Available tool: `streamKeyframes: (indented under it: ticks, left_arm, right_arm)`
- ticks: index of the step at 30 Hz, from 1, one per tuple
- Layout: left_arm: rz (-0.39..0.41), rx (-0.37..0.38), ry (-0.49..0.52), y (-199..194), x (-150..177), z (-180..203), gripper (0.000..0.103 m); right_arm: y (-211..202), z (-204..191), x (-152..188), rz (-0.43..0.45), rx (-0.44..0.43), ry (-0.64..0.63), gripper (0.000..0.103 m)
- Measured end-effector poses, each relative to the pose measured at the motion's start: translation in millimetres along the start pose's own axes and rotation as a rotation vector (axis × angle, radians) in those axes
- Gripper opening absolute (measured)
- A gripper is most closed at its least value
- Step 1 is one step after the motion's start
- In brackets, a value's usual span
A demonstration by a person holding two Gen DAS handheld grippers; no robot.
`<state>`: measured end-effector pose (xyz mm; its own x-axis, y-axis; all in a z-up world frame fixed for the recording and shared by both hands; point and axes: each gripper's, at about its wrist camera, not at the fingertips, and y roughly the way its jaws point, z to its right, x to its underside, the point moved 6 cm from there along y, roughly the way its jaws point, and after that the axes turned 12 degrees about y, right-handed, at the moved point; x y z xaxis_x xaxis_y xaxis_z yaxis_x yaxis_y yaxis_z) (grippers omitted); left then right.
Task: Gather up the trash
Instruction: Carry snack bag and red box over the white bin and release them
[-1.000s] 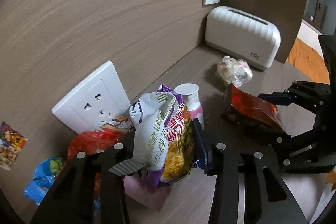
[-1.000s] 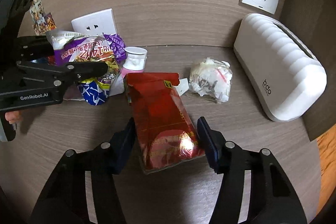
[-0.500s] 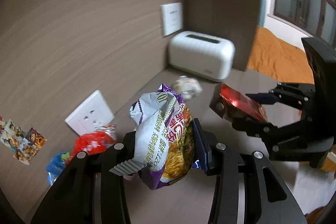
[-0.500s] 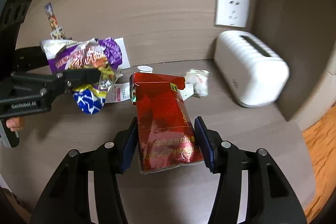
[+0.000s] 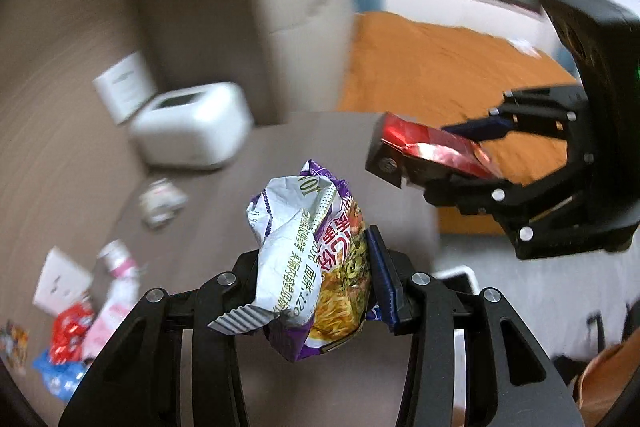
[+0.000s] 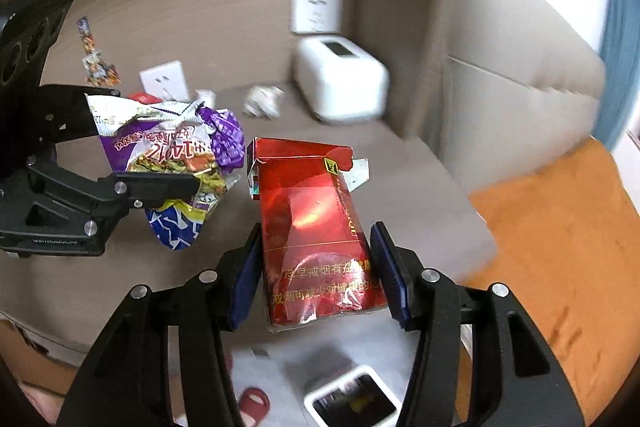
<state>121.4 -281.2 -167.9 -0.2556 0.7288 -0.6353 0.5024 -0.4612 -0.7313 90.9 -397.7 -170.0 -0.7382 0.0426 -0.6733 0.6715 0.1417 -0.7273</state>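
Observation:
My left gripper is shut on a crumpled purple and yellow noodle packet, held in the air; it shows in the right wrist view too. My right gripper is shut on a red cigarette pack, also lifted off the table; the left wrist view shows it at the right. A white-rimmed bin with dark contents stands on the floor below. On the table lie a crumpled white wad, a pink-and-white bottle, and red and blue wrappers.
A white toaster-like box stands at the back of the table by the wall. Wall sockets sit on the wood panel. An orange bedspread lies to the right. A red slipper lies on the floor.
Both grippers have pulled back and swung right, away from the wall, carrying the noodle packet and the cigarette pack. The table edge, floor and bin have come into view.

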Motion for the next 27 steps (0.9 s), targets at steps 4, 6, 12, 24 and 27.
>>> streamKeyframes:
  ticks: [4, 6, 12, 24, 27]
  left_arm:
    - [0.001, 0.086, 0.125, 15, -20, 61, 0.042]
    - [0.0, 0.144, 0.18, 25, -29, 92, 0.042]
    - [-0.04, 0.275, 0.337, 65, -38, 183, 0.042]
    - [-0.229, 0.472, 0.467, 194, 23, 289, 0.042]
    - [-0.277, 0.518, 0.467, 231, 50, 309, 0.043]
  right_arm:
    - [-27, 40, 41, -0.037, 0.083, 0.034, 0.054]
    - [-37, 62, 66, -0.065, 0.135, 0.046, 0.054]
    - [-54, 113, 139, -0.152, 0.255, 0.073, 0.054]
    - [29, 173, 281, -0.338, 0.227, 0.111, 0.054]
    - [70, 183, 316, -0.389, 0.221, 0.069, 0.054]
